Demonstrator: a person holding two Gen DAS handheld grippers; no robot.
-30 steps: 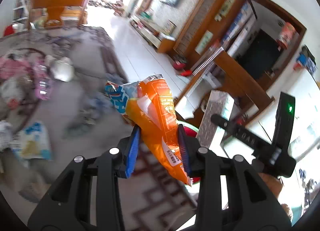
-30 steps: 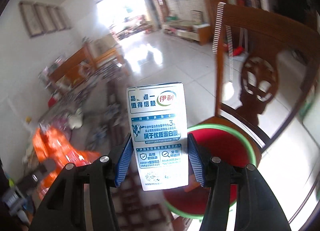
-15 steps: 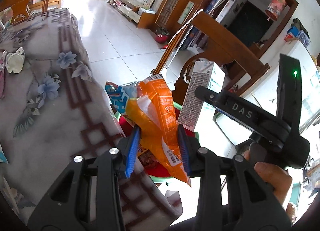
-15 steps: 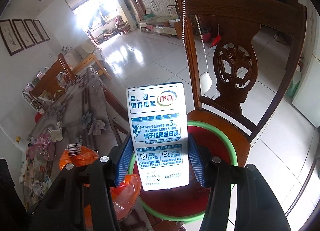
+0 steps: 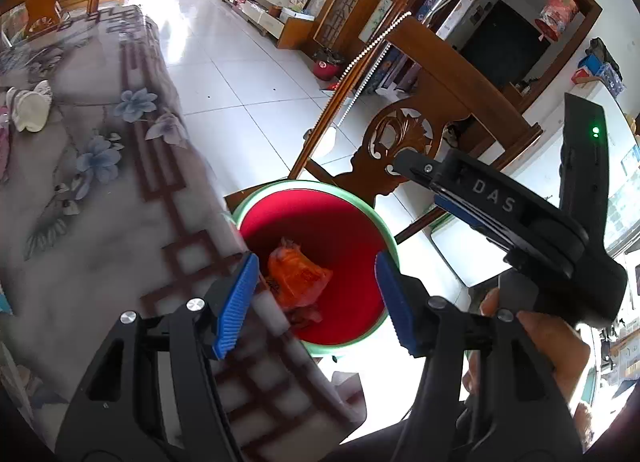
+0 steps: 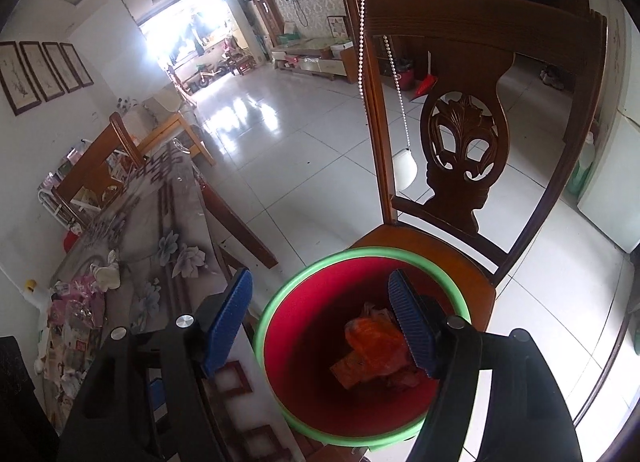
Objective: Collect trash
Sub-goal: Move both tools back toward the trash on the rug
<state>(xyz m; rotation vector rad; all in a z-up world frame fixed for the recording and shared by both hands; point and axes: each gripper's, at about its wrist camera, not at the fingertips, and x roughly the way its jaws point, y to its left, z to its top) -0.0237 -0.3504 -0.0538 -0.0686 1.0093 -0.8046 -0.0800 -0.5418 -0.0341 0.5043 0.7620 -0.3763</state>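
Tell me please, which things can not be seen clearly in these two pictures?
- Right wrist view: the bottom of the red bin and part of the orange wrapper are hidden by the claw's right finger.
- Left wrist view: the tablecloth edge covers the bin's near side.
- Trash on the table's far end: too small to name.

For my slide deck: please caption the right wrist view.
Open right hand-held gripper above the red bin on a wooden chair, orange wrapper inside.
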